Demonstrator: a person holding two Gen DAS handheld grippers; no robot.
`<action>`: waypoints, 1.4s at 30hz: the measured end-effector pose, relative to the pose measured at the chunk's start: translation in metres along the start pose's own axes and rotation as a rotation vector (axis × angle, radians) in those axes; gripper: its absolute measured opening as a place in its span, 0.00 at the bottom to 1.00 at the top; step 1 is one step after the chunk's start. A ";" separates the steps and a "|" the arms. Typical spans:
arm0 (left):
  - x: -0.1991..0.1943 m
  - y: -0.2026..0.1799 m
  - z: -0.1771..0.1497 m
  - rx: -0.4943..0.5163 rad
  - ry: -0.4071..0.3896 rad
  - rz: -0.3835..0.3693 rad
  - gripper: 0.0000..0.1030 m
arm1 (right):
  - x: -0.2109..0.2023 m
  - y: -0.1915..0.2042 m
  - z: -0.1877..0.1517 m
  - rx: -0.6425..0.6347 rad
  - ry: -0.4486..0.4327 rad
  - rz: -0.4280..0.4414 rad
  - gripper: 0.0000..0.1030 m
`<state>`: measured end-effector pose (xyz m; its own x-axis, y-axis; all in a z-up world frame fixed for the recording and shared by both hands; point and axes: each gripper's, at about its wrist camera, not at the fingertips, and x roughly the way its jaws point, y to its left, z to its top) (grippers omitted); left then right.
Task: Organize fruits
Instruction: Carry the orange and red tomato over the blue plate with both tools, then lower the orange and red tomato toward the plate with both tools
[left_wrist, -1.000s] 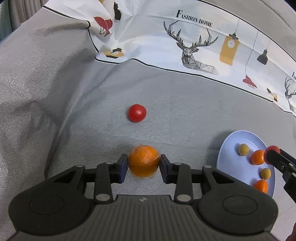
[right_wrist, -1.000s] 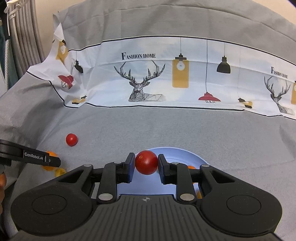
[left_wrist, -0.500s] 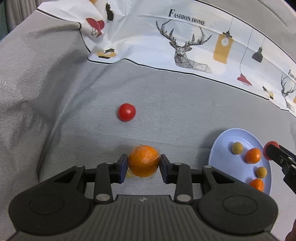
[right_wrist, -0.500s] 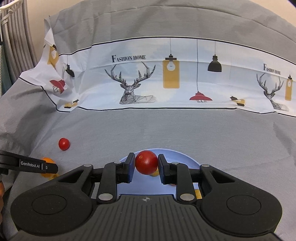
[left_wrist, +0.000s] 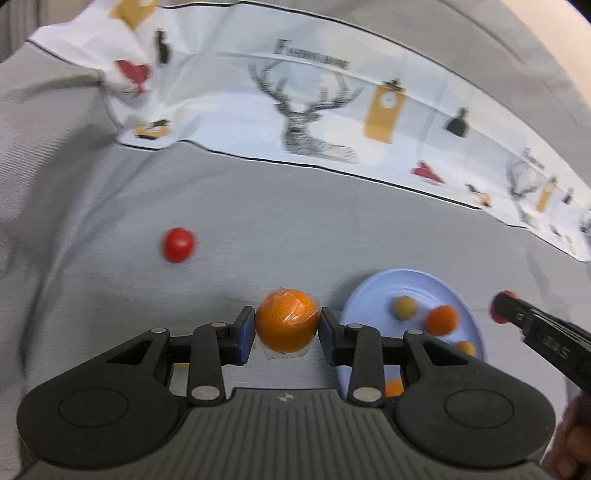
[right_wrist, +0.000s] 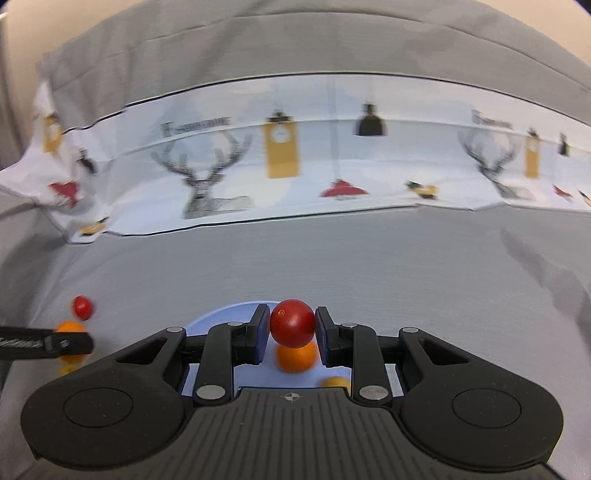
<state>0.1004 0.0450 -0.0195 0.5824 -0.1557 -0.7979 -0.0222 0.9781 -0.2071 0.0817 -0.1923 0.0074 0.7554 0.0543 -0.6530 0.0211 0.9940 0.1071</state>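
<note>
Left gripper (left_wrist: 287, 328) clamped on wrapped orange (left_wrist: 287, 324); right gripper (right_wrist: 291, 326) clamped on red tomato (right_wrist: 291, 323) above blue plate (right_wrist: 207, 321).

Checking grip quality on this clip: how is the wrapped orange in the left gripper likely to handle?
The orange is round, so it would probably roll if set loose on the cloth. Its shiny clear wrap may make it slippery against the left gripper pads. It looks firm, unsquashed by the grip.
</note>
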 end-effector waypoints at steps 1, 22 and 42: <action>0.000 -0.005 -0.001 0.013 -0.002 -0.019 0.39 | 0.002 -0.006 0.000 0.026 0.011 -0.008 0.27; 0.021 -0.070 -0.022 0.186 0.020 -0.147 0.39 | 0.018 -0.024 -0.006 0.125 0.116 0.038 0.27; 0.024 -0.075 -0.026 0.217 0.027 -0.144 0.39 | 0.027 -0.014 -0.009 0.097 0.147 0.053 0.27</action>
<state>0.0947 -0.0352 -0.0378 0.5450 -0.2962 -0.7844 0.2359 0.9519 -0.1955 0.0961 -0.2036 -0.0187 0.6537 0.1264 -0.7461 0.0520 0.9761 0.2109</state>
